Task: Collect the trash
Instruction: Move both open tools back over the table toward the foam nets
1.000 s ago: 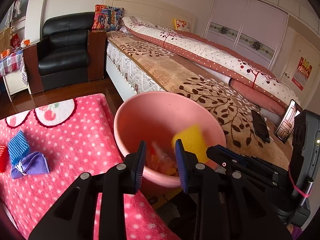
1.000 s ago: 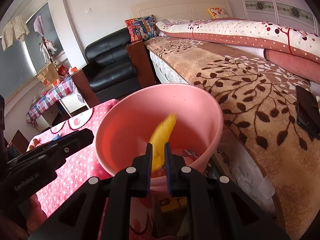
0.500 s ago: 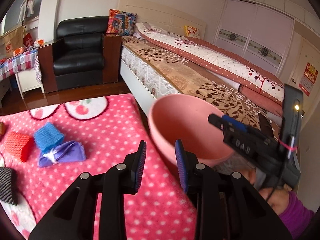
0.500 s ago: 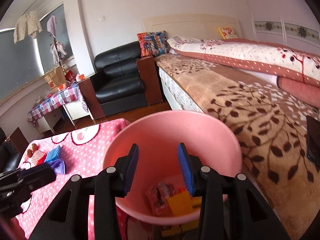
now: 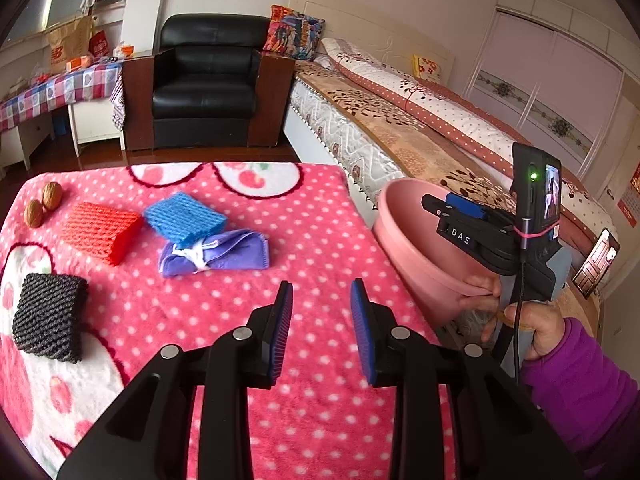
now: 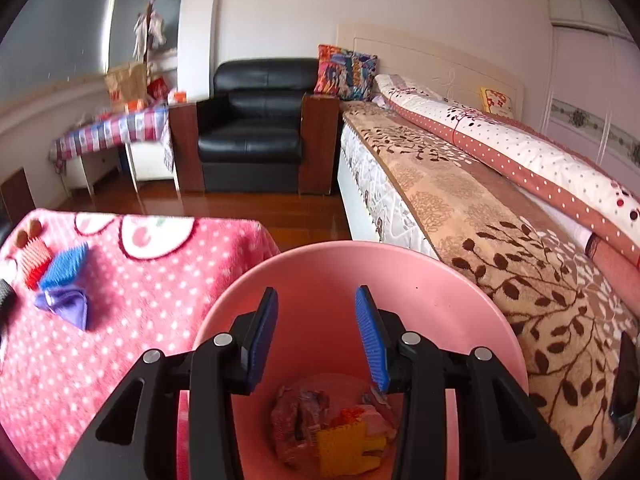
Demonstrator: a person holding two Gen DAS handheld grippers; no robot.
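A pink bin (image 6: 460,320) stands between the table and the bed; inside lie a yellow foam net (image 6: 344,446) and red wrappers (image 6: 298,416). My right gripper (image 6: 316,336) is open and empty above the bin; it also shows in the left wrist view (image 5: 460,216). My left gripper (image 5: 322,332) is open and empty over the pink dotted tablecloth (image 5: 312,232). On the cloth lie a purple packet (image 5: 224,254), a blue foam net (image 5: 184,218), a red foam net (image 5: 100,232) and a black foam net (image 5: 48,322).
Two walnuts (image 5: 43,204) lie at the table's far left. The bed (image 6: 480,216) runs along the right, a phone (image 6: 626,376) on it. A black armchair (image 5: 206,84) and a checked side table (image 5: 52,88) stand behind.
My right gripper opened and dropped the yellow foam net into the bin. My left gripper drew back from the bin to above the tablecloth.
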